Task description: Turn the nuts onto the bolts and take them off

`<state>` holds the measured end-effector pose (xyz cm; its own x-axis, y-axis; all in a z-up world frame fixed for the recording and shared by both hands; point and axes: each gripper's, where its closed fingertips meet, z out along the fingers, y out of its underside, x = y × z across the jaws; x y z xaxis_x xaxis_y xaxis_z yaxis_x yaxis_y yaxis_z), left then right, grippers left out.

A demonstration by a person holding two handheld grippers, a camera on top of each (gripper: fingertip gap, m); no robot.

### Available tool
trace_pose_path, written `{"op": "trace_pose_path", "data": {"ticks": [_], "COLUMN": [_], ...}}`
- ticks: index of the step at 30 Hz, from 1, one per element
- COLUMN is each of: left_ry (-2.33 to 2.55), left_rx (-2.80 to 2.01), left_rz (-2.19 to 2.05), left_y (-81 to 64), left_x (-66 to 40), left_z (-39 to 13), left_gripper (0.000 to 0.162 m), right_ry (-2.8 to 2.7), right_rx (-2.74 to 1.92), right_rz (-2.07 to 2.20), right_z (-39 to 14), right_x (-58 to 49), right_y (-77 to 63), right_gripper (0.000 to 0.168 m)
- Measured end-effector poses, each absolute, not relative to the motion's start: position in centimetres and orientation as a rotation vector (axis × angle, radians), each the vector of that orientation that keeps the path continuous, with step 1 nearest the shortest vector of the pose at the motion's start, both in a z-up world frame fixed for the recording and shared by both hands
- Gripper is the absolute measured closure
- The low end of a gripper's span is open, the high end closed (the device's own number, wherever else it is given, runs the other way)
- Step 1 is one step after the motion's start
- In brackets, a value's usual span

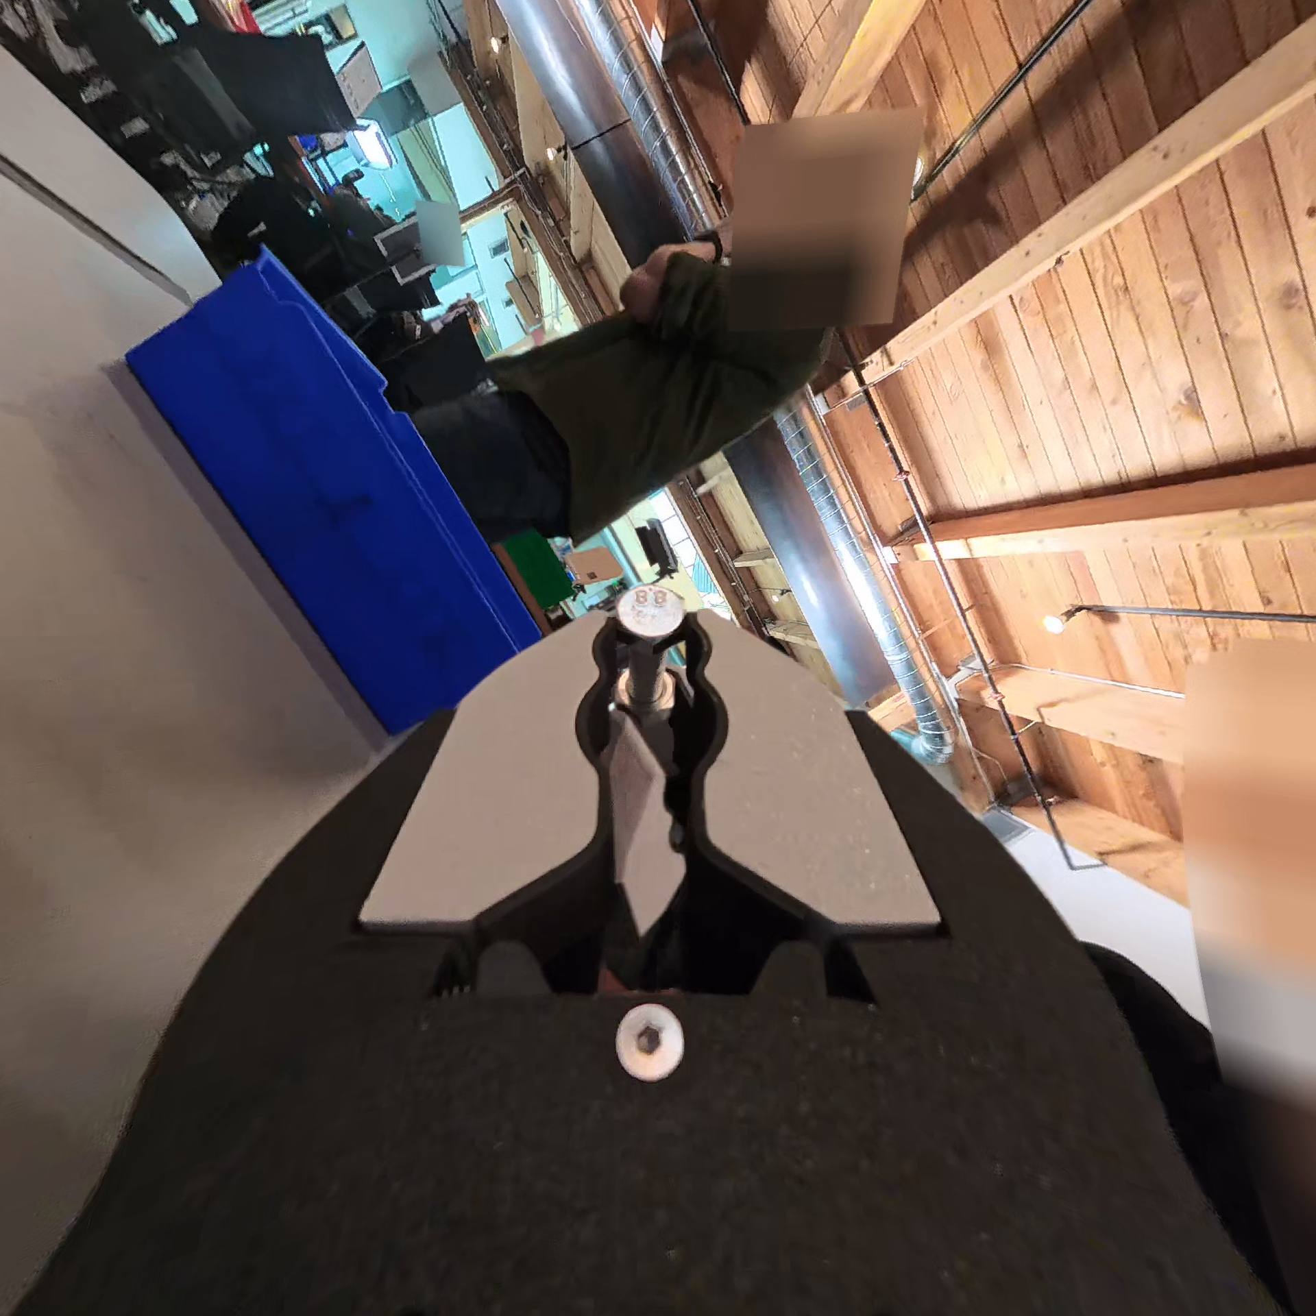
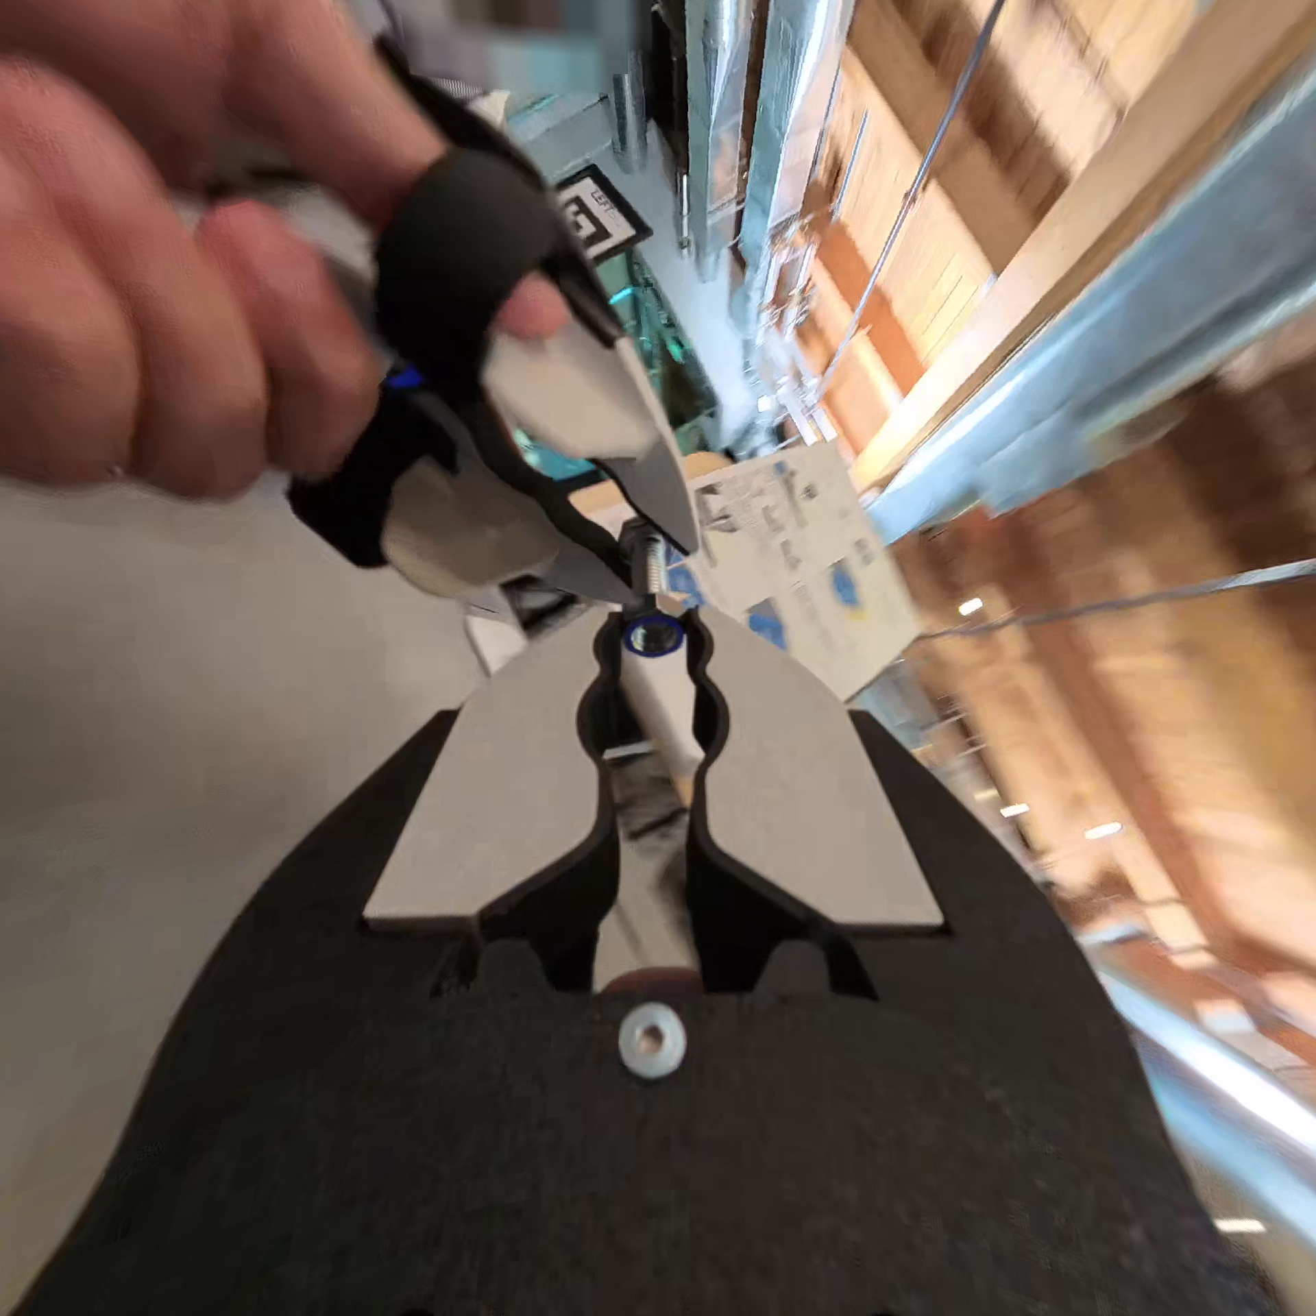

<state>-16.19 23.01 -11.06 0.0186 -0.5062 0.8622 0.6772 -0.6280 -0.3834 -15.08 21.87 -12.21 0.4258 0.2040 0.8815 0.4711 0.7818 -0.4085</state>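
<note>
The bolt (image 1: 649, 614) is sitting pinched at the tip of the left claw (image 1: 649, 644), its round silver head facing the camera past the fingertips and its shank running back between the two grey fingers (image 1: 520, 776). There are stamped characters on the head, which I am leaving unread. A silver hex nut (image 1: 643, 694) is showing on the shank just behind the head, inside the gap of the claw.

In the right wrist view the same bolt (image 2: 651, 566) is showing its threaded end, held crosswise in the left claw (image 2: 651, 562), with a hand (image 2: 178, 285) wrapped round that claw's handle at the upper left. The right claw (image 2: 651, 636) is pressing together on a nut with a blue ring (image 2: 651, 636), and this nut is sitting right at the end of the threads; whether it is already biting on them I cannot tell. This view is smeared with motion.

A square black-and-white marker tag (image 2: 602, 217) is riding on the left claw's body. Farther right, a white printed sheet with blue figures (image 2: 790, 562) is too blurred to read.

To the left in the left wrist view, a blue bin (image 1: 320, 484) is resting on the pale desk (image 1: 107, 641). A person in a dark green top (image 1: 655, 399) is standing beyond it, under wooden ceiling planks (image 1: 1068, 356) and a silver duct (image 1: 840, 570).
</note>
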Motion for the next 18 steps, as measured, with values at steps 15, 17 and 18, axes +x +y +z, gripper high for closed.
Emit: {"op": "trace_pose_path", "data": {"ticks": [15, 17, 18], "left_ry": [-0.293, -0.268, -0.264], "left_rx": [-1.564, -1.547, -1.545], "left_rz": [-1.814, -1.824, -1.820], "left_y": [22.9, 22.8, 22.8], "left_x": [-16.2, -16.0, -16.0], "left_z": [-12.2, -11.8, -11.7], "left_gripper": [0.146, 0.145, 0.145], "right_ry": [-1.183, -1.164, -1.157], "right_rx": [-0.378, -0.404, -0.415], "right_rz": [-0.520, -0.472, -0.454], "right_z": [-13.1, -12.7, -12.6], "right_x": [-15.2, -15.1, -15.1], "right_y": [21.2, 21.2, 21.2], "right_gripper": [0.151, 0.151, 0.151]}}
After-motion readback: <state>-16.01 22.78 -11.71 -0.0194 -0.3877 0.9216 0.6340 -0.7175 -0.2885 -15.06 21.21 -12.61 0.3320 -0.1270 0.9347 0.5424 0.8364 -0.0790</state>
